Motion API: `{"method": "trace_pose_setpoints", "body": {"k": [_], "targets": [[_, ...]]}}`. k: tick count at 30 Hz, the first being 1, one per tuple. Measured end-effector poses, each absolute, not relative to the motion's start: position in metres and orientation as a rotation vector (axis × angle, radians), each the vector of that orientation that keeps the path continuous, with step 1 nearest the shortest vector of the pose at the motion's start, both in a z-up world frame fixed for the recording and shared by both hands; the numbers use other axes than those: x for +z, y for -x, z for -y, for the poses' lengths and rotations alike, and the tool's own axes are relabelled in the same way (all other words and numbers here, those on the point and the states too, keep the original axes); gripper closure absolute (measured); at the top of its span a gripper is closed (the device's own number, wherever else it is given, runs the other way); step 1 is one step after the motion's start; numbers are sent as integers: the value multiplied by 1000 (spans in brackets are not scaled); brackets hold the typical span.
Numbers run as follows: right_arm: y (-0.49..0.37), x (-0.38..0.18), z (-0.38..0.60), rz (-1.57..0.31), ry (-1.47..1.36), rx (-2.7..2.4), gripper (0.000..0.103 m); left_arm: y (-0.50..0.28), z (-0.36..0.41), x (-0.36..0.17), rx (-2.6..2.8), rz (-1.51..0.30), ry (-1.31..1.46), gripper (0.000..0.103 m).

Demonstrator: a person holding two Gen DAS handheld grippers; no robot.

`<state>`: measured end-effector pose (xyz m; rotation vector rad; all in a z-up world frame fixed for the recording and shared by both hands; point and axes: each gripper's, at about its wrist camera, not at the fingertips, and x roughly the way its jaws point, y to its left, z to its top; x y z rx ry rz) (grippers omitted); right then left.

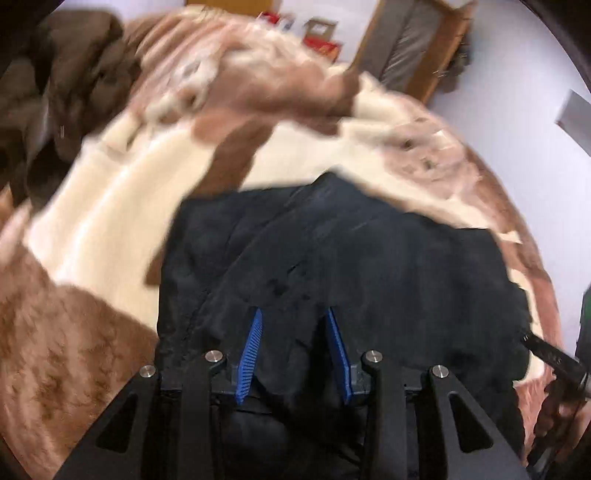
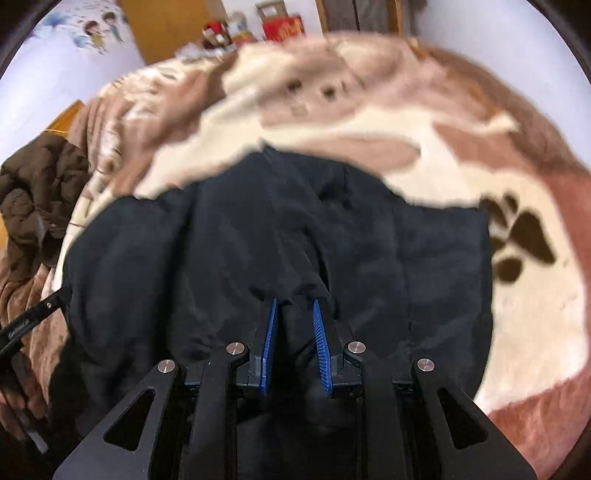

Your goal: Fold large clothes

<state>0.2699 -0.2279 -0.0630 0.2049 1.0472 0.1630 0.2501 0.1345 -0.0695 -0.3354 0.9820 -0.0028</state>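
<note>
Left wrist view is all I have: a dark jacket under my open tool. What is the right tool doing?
Observer: The right tool is over the same dark jacket, with a fold of it between the pads. I cannot tell whether they pinch it.
Operator: What lies past the jacket's right edge?
Observer: A dark paw print in the blanket pattern, right beside that edge.

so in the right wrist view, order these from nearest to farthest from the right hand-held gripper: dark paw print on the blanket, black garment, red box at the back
1. black garment: directly under the right hand-held gripper, some of it between the blue pads.
2. dark paw print: on the blanket, to the right.
3. red box: beyond the bed's far edge, top centre.
</note>
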Motion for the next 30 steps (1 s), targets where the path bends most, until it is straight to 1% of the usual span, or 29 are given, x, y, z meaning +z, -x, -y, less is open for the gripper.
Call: {"method": "trace_pose_setpoints", "body": {"k": [1, 3, 5, 8, 11, 13, 15, 18, 21, 26, 30], "targets": [[-268, -65, 234, -1045, -227, 169, 80, -252, -137, -80, -7, -1001, 350, 65], [-267, -62, 234, -1043, -228, 161, 80, -251, -135, -85, -11, -995, 333, 65], [-260, -45, 224, -1006, -192, 138, 80, -246, -133, -80, -5, -987, 310, 65], [-245, -8, 203, -871, -196, 232, 80, -235, -132, -64, -14, -953, 326, 66], [-238, 7, 176, -847, -166, 349, 80, -224, -128, -46, -35, -881, 318, 66], [-237, 1, 163, -869, -149, 393, 80, -226, -123, -40, -48, -858, 293, 66], [-241, -18, 157, -923, -141, 387, 80, -232, -120, -46, -46, -880, 275, 66], [-248, -49, 162, -992, -170, 337, 80, -240, -124, -72, -32, -952, 291, 65], [-256, -66, 158, -1012, -177, 335, 81, -239, -126, -88, -48, -960, 309, 65], [-268, -83, 157, -1009, -38, 323, 81, -243, -115, -99, -44, -971, 255, 65], [-277, -70, 166, -1040, -88, 319, 81, -244, -115, -95, -42, -990, 258, 65]]}}
